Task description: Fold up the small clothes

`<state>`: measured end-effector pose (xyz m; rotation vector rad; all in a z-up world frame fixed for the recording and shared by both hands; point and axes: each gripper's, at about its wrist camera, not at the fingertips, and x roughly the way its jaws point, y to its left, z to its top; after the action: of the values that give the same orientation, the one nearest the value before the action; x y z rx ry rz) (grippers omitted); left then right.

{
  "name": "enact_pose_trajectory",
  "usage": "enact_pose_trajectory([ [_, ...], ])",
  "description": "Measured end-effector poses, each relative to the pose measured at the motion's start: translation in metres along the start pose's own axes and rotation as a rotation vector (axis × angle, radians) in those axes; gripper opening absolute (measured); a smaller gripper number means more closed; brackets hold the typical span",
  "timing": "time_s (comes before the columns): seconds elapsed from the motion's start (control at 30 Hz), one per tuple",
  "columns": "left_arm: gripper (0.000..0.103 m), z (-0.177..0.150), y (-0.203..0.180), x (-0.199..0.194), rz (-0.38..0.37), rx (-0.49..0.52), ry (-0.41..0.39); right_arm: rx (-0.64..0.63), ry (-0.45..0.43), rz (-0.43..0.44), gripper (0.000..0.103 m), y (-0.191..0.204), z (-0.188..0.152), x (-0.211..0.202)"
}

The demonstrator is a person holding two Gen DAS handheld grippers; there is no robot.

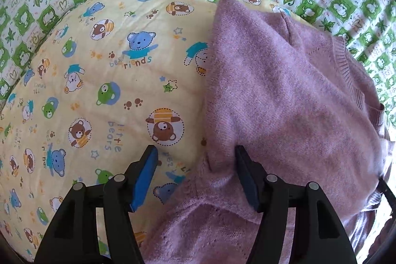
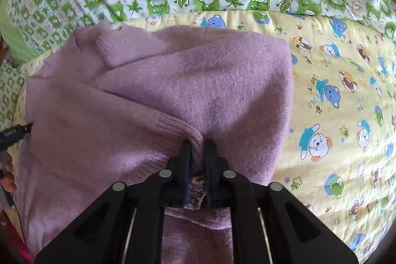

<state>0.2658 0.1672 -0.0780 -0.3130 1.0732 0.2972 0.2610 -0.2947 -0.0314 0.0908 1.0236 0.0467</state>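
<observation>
Pinched between the nearly closed jaws of the right gripper is the ribbed hem of a lilac knit sweater, which lies partly folded on a yellow bear-print quilt. Left gripper jaws stand wide, gripping nothing, straddling the sweater's edge.

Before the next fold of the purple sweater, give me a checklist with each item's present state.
1. Right claw clamped on the purple sweater: ok, ribbed edge pinched between its pads.
2. Left claw gripping: not ok, open, one finger on the knit, the other over the yellow bear quilt.
3. Sweater fully on the quilt: cannot tell, near part hidden by the claws.
4. Sleeve tucked in: ok, folded across the body.
5. Fold area free of other things: ok on the visible quilt.
</observation>
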Motion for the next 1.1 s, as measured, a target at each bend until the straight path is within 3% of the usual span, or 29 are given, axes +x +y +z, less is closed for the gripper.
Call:
enact_pose_trajectory([
  [0.13, 0.065, -0.002, 0.006, -0.010, -0.008, 0.002, 0.008, 0.025, -0.031, 0.013, 0.030, 0.001, 0.007, -0.018],
  [0.37, 0.063, 0.000, 0.011, -0.030, -0.049, 0.003, -0.010, -0.078, -0.128, 0.063, 0.044, 0.008, 0.062, -0.039],
  [0.53, 0.064, 0.014, 0.001, -0.027, -0.054, 0.017, -0.009, -0.250, -0.087, 0.058, 0.053, 0.016, 0.116, 0.000],
  [0.7, 0.064, 0.024, -0.014, -0.009, -0.010, 0.036, 0.012, -0.382, 0.092, 0.058, 0.056, 0.021, 0.129, 0.049],
  [0.8, 0.064, 0.026, -0.021, -0.006, 0.021, 0.057, 0.008, -0.485, 0.137, 0.020, 0.006, 0.028, 0.119, 0.056],
  [0.9, 0.063, 0.027, -0.034, -0.006, 0.040, 0.071, -0.004, -0.473, 0.024, -0.033, 0.005, 0.021, 0.126, 0.029],
  [0.97, 0.064, 0.027, -0.037, -0.003, 0.050, 0.071, -0.001, -0.344, -0.041, -0.036, 0.005, -0.002, 0.140, 0.015],
  [1.03, 0.064, 0.026, -0.038, -0.004, 0.054, 0.070, -0.007, -0.253, -0.017, -0.038, 0.004, -0.019, 0.142, 0.023],
  [1.1, 0.065, 0.026, -0.036, -0.002, 0.052, 0.071, -0.003, -0.278, 0.023, -0.096, 0.004, -0.019, 0.129, 0.036],
])
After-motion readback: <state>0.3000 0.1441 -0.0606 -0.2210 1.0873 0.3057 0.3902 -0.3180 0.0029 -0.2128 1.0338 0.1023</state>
